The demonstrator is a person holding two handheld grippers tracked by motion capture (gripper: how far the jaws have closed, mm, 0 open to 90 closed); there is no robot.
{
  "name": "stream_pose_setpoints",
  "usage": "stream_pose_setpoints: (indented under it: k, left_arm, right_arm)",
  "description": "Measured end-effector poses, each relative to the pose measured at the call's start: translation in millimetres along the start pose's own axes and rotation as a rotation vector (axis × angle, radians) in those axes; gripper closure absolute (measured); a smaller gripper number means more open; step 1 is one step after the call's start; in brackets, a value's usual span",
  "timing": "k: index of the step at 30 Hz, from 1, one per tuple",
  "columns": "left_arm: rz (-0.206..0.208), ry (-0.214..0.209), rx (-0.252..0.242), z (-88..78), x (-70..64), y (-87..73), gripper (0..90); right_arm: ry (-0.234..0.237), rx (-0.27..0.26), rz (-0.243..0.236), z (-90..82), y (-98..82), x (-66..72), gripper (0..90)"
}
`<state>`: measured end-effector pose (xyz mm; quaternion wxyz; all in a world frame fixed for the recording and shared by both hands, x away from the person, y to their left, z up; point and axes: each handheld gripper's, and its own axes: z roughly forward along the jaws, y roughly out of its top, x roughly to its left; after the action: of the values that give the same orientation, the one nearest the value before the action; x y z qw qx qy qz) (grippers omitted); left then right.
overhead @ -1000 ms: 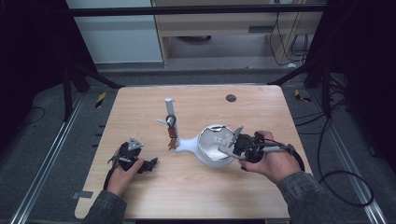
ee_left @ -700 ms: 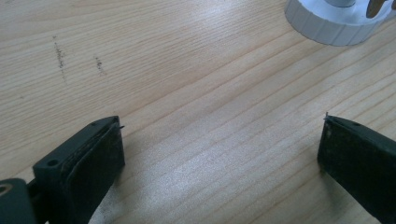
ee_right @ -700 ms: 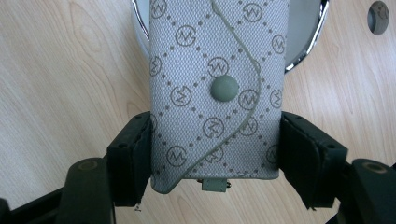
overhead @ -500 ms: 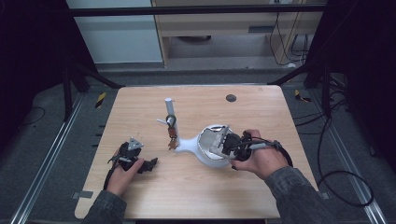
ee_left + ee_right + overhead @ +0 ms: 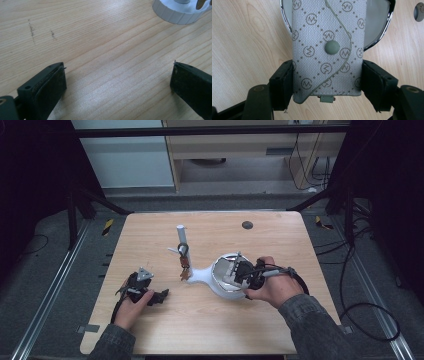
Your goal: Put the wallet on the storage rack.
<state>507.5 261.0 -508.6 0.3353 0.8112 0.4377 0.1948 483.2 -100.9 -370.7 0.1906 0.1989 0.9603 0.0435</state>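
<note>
Key pouch (image 5: pixel 327 50) x1 pinched by right gripper (image 5: pixel 327 85) over bowl (image 5: pixel 225 280); left gripper (image 5: pixel 117 82) spread.

Grey patterned pouch (image 5: pixel 327 50) (snap-buttoned) between right gripper (image 5: pixel 327 86) jaws, over a chrome-rimmed bowl (image 5: pixel 377 27).

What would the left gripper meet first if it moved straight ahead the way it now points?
Mostly bare table. The left gripper, jaws open, points across the wood toward the white ribbed base at the far right edge of its view; it would likely reach that first, though depth is unclear.
</note>
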Motion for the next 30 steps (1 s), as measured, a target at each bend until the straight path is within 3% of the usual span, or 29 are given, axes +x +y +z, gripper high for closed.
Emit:
stream_pose_setpoints:
  k: [30]
  left_arm:
    - [0.001,-0.002,0.001,0.2,0.2,0.2,0.0]
  right_arm:
    - [0.019,0.051,-0.02,9.0,19.8,-4.6,31.3]
